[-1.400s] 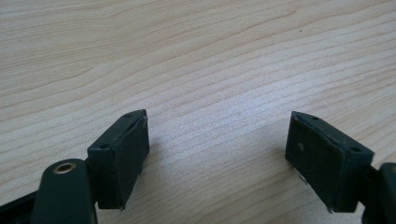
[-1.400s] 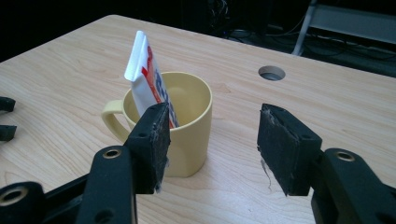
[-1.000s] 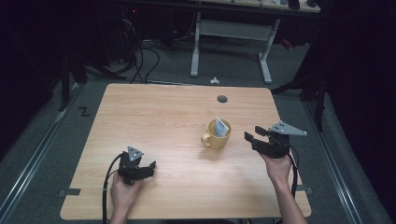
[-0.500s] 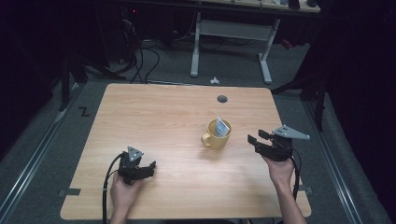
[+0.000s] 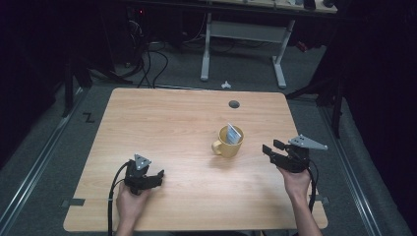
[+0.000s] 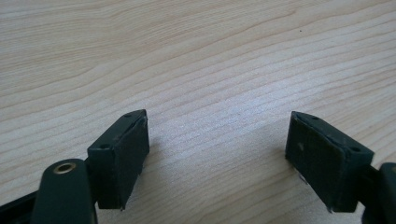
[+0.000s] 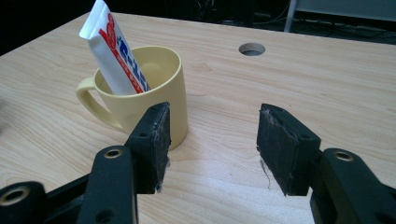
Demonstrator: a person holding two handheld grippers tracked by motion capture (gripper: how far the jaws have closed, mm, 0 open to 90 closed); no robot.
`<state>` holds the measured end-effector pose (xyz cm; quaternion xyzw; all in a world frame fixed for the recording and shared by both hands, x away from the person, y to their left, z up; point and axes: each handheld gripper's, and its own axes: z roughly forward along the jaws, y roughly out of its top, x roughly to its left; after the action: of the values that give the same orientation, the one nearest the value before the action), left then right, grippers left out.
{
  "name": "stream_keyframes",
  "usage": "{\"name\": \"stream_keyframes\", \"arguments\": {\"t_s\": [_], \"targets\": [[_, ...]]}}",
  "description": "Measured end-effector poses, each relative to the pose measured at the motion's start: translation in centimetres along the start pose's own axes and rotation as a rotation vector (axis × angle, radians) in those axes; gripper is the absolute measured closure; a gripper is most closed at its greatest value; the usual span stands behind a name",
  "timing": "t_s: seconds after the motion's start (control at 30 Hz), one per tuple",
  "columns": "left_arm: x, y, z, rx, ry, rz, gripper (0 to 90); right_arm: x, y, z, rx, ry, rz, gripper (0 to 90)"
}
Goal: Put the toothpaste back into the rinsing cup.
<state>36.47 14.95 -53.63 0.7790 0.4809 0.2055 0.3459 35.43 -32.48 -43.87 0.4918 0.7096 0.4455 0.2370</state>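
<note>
- Mug (image 5: 229, 143): yellow, upright on the desk (image 5: 162, 123), right of centre, handle toward the left in the high view.
- Tube (image 7: 116, 49): white with red and blue print, standing tilted inside the mug, crimped end up above the rim, leaning on the handle side in the right gripper view.
- Right gripper (image 5: 269, 150): held just right of the mug in the high view, clear of it, jaws pointing toward the mug. In the right gripper view (image 7: 212, 140) the jaws stand about half open with bare desk between them; nothing held. The mug sits just beyond the left-hand jaw in that view, not touching.
- Left gripper (image 5: 156, 177): near the front left of the desk, well apart from the mug. In the left gripper view (image 6: 217, 154) the jaws are spread wide over bare wood; nothing held.
- Cable hole (image 5: 234, 104): round, in the desk beyond the mug.
- Both hands come in from the near edge, a cable trailing from each gripper.
</note>
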Motion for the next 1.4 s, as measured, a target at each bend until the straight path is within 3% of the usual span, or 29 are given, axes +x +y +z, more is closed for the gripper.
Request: {"name": "stream_keyframes", "arguments": {"t_s": [0.6, 1.4], "targets": [[0.0, 0.0, 0.0, 0.0, 0.0, 0.0, 22.1, -0.5, -1.1, 0.0, 0.013, -0.007, 0.031, 45.1], [0.0, 0.0, 0.0, 0.0, -0.001, 0.0, 22.1, -1.4, -3.4, 1.4, 0.058, -0.024, 0.083, 45.5]]}}
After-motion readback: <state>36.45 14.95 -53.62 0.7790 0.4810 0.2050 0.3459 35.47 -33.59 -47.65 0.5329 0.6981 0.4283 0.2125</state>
